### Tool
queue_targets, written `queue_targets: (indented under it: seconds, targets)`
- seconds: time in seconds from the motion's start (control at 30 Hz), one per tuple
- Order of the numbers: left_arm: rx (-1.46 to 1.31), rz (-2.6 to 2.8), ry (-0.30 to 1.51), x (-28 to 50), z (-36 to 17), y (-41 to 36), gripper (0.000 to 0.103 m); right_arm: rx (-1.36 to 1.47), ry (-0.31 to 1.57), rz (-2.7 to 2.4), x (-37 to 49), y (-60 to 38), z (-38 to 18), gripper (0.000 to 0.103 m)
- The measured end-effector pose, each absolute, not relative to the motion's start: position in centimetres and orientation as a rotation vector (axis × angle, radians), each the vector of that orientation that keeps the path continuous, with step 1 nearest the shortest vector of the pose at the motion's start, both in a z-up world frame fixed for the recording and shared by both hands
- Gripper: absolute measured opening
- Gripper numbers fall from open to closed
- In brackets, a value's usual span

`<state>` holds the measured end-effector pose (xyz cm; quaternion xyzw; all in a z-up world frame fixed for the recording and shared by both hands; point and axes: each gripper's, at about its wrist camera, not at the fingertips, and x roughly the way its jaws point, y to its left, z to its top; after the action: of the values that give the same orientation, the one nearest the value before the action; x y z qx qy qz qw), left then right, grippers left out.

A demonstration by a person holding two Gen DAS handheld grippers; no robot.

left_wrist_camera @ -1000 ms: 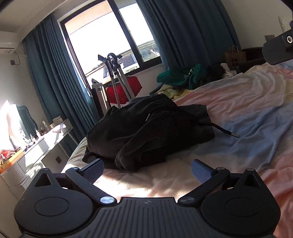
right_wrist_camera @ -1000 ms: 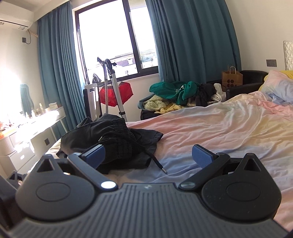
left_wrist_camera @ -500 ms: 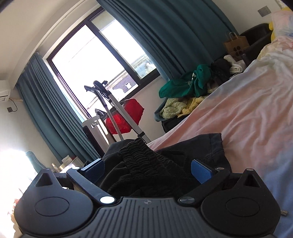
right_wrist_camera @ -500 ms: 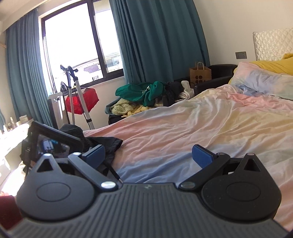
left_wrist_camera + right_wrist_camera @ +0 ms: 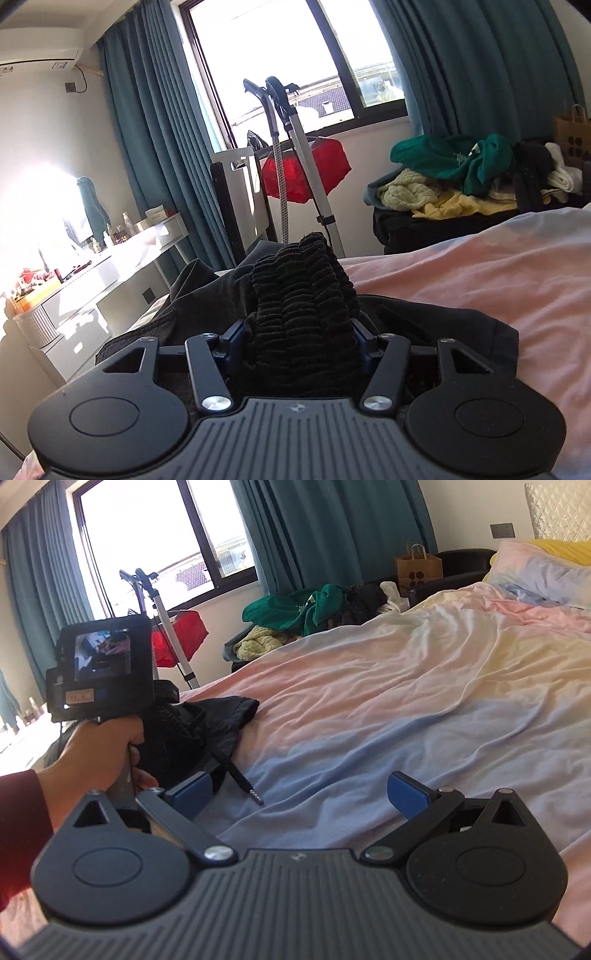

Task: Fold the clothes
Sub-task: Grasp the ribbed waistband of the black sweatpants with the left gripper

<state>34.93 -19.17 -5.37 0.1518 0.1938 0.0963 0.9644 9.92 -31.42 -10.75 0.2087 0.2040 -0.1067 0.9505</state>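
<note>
Closing in, the left gripper [image 5: 297, 332] has just been clamping the black shorts [image 5: 303, 295] waistband, apparently firmly; right gripper [image 5: 303, 794] hangs wide open, empty, lift next.

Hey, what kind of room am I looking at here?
Most likely a home bedroom: a made bed with a pastel sheet and pillow, a dressing table crowded with bottles, and a heap of unfolded clothes by the curtained window.
</note>
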Motion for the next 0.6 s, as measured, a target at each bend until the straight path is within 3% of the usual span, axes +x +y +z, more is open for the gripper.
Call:
queue_targets:
  seconds: [0.27, 0.33, 0.4, 0.43, 0.6]
  targets:
    - [0.038, 0.180, 0.357, 25.4, 2.3, -7.5, 0.047, 0.427, 0.295, -0.165, 7.3, -30.7, -8.9, 0.103]
    - [-0.007, 0.184, 0.382, 22.9, 3.2, -3.9, 0.038, 0.424, 0.263, -0.143, 6.5, -30.5, -8.3, 0.103]
    - [-0.027, 0.204, 0.395, 20.7, 3.5, -0.3, 0.021, 0.416, 0.248, -0.119, 5.9, -30.0, -7.9, 0.103]
    - [-0.032, 0.211, 0.405, 19.7, 3.5, 1.6, 0.019, 0.411, 0.241, -0.104, 5.6, -29.7, -7.8, 0.103]
    - [-0.066, 0.176, 0.536, 15.5, 0.2, 10.2, 0.020, 0.383, 0.297, -0.036, 5.4, -27.4, -7.7, 0.103]
